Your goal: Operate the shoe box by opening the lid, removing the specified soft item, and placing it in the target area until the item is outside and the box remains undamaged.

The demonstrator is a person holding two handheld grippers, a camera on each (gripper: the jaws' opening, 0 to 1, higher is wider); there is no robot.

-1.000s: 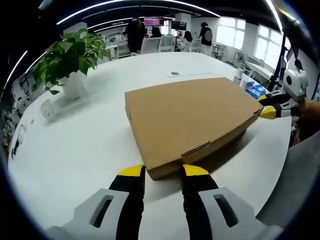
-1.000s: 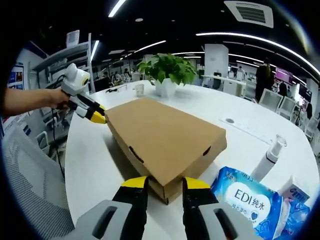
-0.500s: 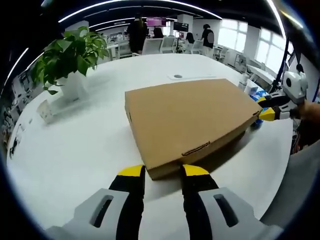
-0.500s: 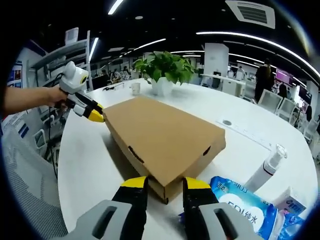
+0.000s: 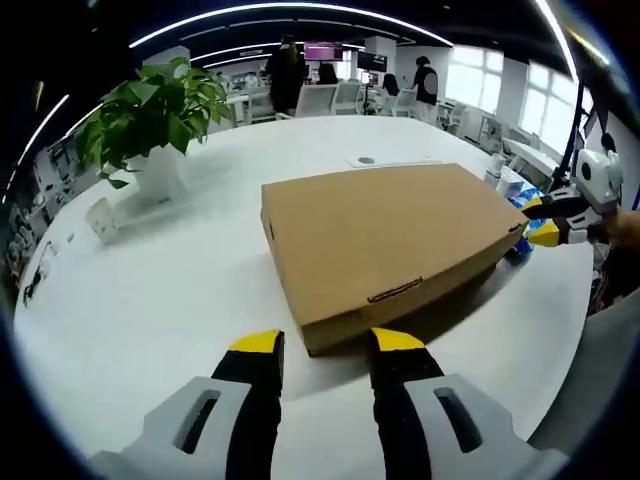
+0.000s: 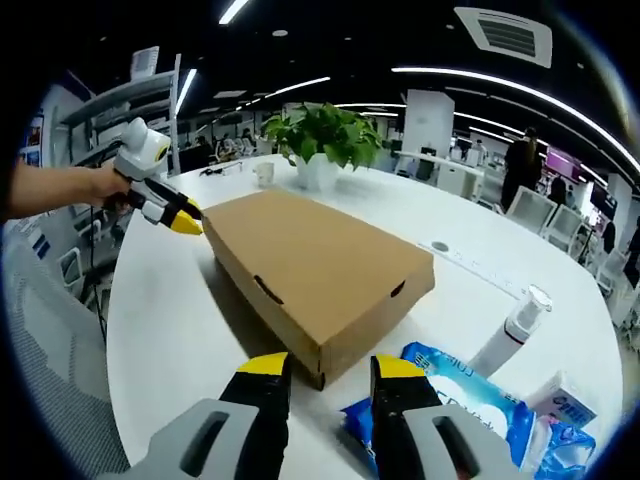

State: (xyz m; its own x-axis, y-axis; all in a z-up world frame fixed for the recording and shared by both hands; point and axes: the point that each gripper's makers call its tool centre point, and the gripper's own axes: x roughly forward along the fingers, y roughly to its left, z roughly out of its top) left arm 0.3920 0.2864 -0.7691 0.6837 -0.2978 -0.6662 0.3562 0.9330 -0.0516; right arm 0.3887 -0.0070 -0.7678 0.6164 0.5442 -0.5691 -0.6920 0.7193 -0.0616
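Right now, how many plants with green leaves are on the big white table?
1. The potted plant stands on the white table, beyond the cardboard box. The right gripper view also shows it past the box. Others could be hidden.

no text legible on anything

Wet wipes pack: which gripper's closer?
Right. The right gripper sits right beside the wet wipes pack, at the box corner. The left gripper is at the box's opposite corner.
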